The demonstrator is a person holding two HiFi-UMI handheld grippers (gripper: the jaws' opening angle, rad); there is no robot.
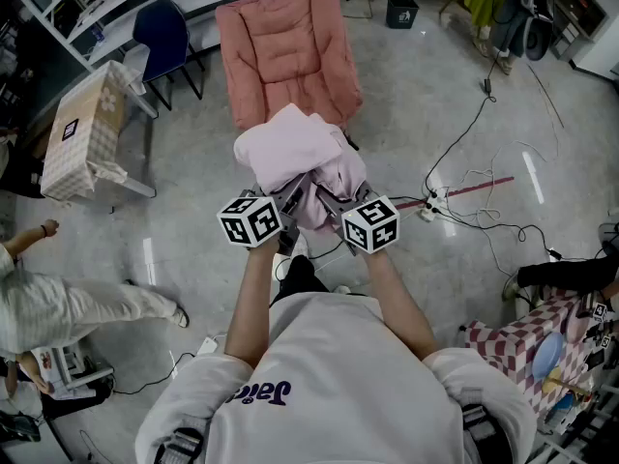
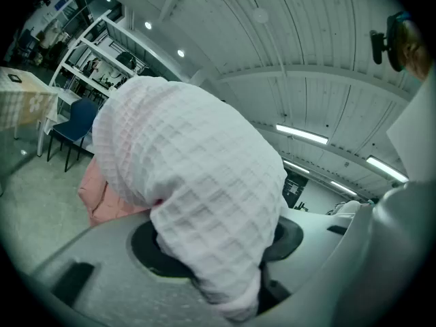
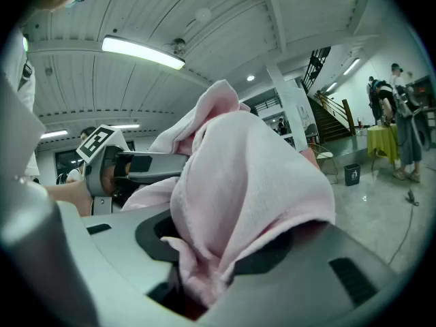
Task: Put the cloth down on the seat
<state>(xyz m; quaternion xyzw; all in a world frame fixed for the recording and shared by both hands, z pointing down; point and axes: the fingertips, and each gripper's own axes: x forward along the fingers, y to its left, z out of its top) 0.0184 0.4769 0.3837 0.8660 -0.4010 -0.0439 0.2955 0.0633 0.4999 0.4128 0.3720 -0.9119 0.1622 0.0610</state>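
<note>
A pale pink cloth (image 1: 300,158) hangs bunched in the air in front of the pink padded seat (image 1: 287,51), held up by both grippers. My left gripper (image 1: 287,211) is shut on the cloth (image 2: 197,196), whose waffle-textured fold fills the space between its jaws. Pink fabric (image 3: 238,189) is also pinched between the jaws of my right gripper (image 1: 327,206), which is shut on it. The two grippers sit close together, side by side, below the cloth's bulk. In the right gripper view the left gripper (image 3: 129,169) shows just behind the cloth.
A blue chair (image 1: 166,37) and a small table with a checked cover (image 1: 87,129) stand left of the seat. Cables and a power strip (image 1: 430,204) lie on the floor to the right. A person (image 1: 68,303) crouches at the left. A checked-cloth table (image 1: 527,341) is at lower right.
</note>
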